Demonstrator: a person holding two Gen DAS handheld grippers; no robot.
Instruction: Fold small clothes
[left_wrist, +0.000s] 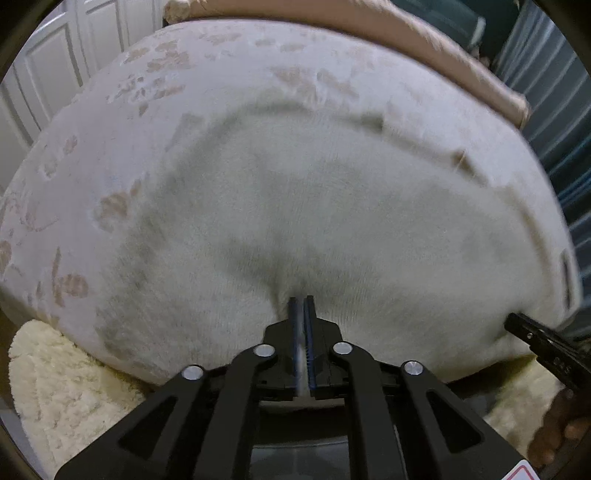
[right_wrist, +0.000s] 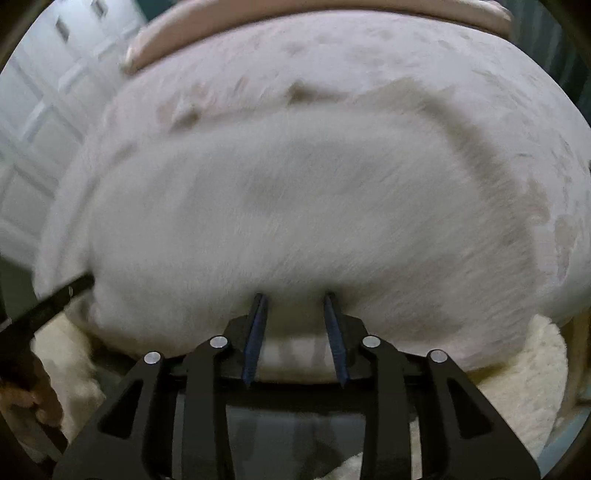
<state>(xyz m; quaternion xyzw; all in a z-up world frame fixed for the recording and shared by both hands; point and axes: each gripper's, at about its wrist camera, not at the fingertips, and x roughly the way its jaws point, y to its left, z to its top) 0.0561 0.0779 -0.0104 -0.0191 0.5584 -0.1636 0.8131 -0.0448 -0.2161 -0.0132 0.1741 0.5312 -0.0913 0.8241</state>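
- Two black two-finger grippers with blue ribbed pads are working at the near edge of a white fleecy garment (left_wrist: 332, 206) that is lying spread over a pale floral-patterned bedspread (left_wrist: 122, 122).
- Left gripper (left_wrist: 301, 301) is pointing steeply down at the garment's near hem, at six o'clock in the left wrist view; its pads are standing a narrow slit apart, a thin strip of white cloth is showing in the slit, and whether they are still pressing on it cannot be told.
- Right gripper (right_wrist: 293, 297) is standing with fingers clearly parted at six o'clock in its own blurred view; the garment's hem is lying between the pads, which are not pinching it.
- Each tool is appearing in the other's view: the right one at four o'clock, the left one at eight o'clock.
- Cream shaggy rug (left_wrist: 55, 387) is showing below the bed's edge, at seven o'clock.
- A person's hand (left_wrist: 561, 428) is gripping the right tool's handle at five o'clock.
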